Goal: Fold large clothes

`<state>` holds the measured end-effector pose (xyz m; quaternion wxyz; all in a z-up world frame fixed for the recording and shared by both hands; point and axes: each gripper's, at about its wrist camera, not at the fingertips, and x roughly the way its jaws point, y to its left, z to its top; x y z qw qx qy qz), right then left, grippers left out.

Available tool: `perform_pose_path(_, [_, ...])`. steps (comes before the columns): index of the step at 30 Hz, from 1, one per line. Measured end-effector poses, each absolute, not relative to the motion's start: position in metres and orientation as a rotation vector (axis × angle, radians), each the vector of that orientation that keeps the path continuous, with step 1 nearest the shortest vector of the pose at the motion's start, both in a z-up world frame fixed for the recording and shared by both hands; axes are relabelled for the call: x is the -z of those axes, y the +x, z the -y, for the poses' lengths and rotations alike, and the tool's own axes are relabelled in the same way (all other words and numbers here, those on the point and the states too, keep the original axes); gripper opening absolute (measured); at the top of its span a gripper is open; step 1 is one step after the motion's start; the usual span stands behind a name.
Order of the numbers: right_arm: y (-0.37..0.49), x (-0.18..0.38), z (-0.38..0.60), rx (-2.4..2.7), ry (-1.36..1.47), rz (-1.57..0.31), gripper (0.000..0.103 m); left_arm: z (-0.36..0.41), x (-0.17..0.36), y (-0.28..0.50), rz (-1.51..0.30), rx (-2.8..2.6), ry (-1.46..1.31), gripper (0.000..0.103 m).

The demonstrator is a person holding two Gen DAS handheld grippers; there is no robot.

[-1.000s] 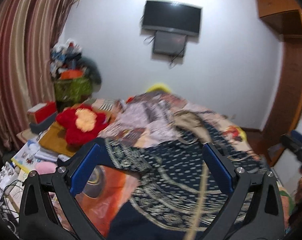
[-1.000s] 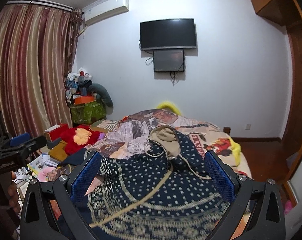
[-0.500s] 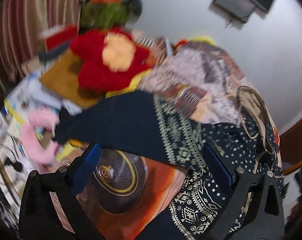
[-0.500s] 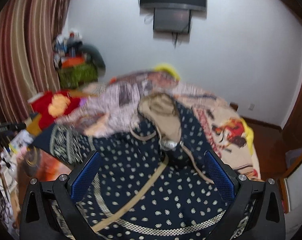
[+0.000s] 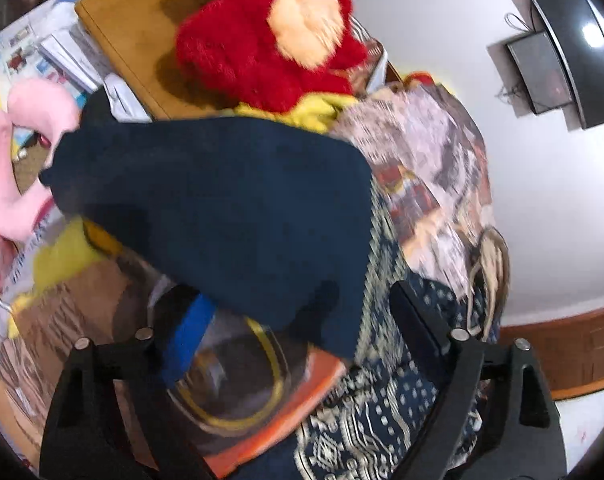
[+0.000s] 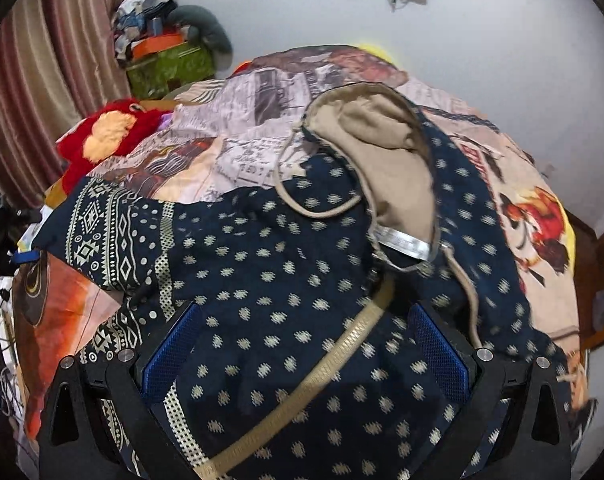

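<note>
A large navy hooded garment (image 6: 285, 264) with beige dots, patterned bands and a tan hood lining (image 6: 386, 160) lies spread on the bed. Its left sleeve (image 5: 229, 208) stretches out over the bed's edge in the left wrist view. My left gripper (image 5: 297, 312) is open, low over the sleeve near its underarm. My right gripper (image 6: 306, 348) is open, its fingers straddling the garment's chest by the beige zipper band (image 6: 302, 388).
A red plush toy (image 5: 269, 36) and a wooden board (image 5: 141, 40) sit beside the bed with a pink cushion (image 5: 17, 152) and papers. The bedspread (image 6: 538, 216) is printed. A green box (image 6: 169, 64) and curtain (image 6: 41, 80) stand at far left.
Both grippers have dropped toward the garment. The left one swung left and down over the sleeve; the right one came down onto the chest. Both stay open.
</note>
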<state>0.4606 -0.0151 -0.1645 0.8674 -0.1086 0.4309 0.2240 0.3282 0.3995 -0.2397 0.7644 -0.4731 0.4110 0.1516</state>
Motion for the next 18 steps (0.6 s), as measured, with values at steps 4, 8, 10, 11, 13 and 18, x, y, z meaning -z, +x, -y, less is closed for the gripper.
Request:
perform_pose_path(4, [0.462, 0.171, 0.007, -0.498, -0.229, -0.922, 0.103, -0.410, 0.239, 0.341, -0.926, -0.451, -0.925, 0.044])
perform_pose_path(8, [0.460, 0.175, 0.008, -0.505, -0.242, -0.935, 0.103, -0.403, 0.222, 0.355, -0.937, -0.552, -0.688, 0.007])
perform_pose_path(10, [0.459, 0.175, 0.012, -0.498, -0.255, -0.935, 0.103, -0.397, 0.208, 0.355, -0.909, -0.553, -0.635, 0.004])
perform_pose_path(11, [0.458, 0.174, 0.016, -0.494, -0.258, -0.935, 0.103, -0.391, 0.196, 0.356, -0.884, -0.550, -0.595, 0.004])
perform_pose_path(13, [0.456, 0.171, 0.025, -0.486, -0.263, -0.931, 0.103, -0.375, 0.169, 0.360, -0.835, -0.538, -0.512, 0.004])
perform_pose_path(18, [0.449, 0.157, 0.053, -0.445, -0.265, -0.913, 0.103, -0.319, 0.097, 0.374, -0.693, -0.424, -0.350, 0.004])
